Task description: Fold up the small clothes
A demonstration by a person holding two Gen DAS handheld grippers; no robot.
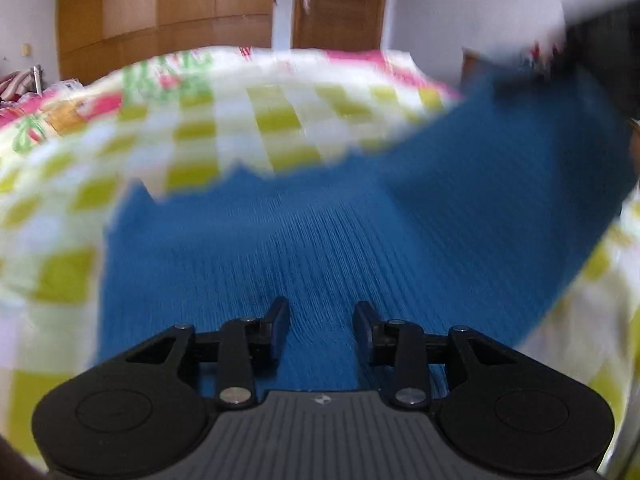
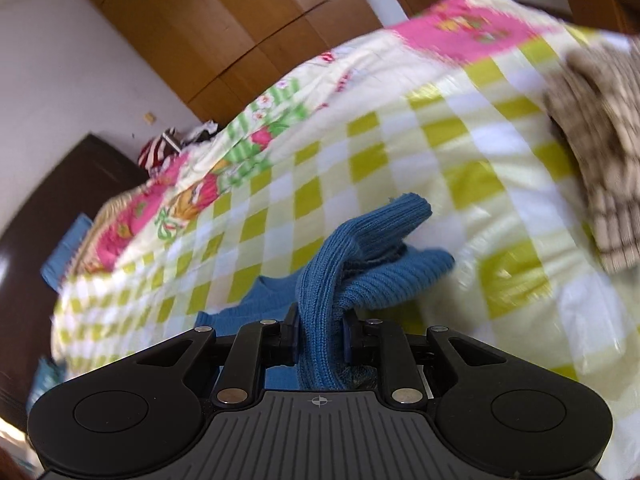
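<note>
A blue ribbed knit garment (image 1: 340, 232) lies spread on a bed covered by a green-and-white checked sheet (image 1: 240, 120). My left gripper (image 1: 322, 316) is open and empty, hovering just over the blue knit. In the left wrist view the far right side of the knit rises toward a dark blurred shape (image 1: 600, 48). My right gripper (image 2: 320, 328) is shut on a bunched fold of the blue knit (image 2: 352, 260), which stands up between the jaws above the sheet (image 2: 400, 160).
A brown-and-white checked cloth (image 2: 600, 140) lies on the bed at the right. Striped clothes (image 2: 160, 148) are piled at the bed's far end. Wooden wardrobe doors (image 1: 168, 8) and a white wall stand behind the bed.
</note>
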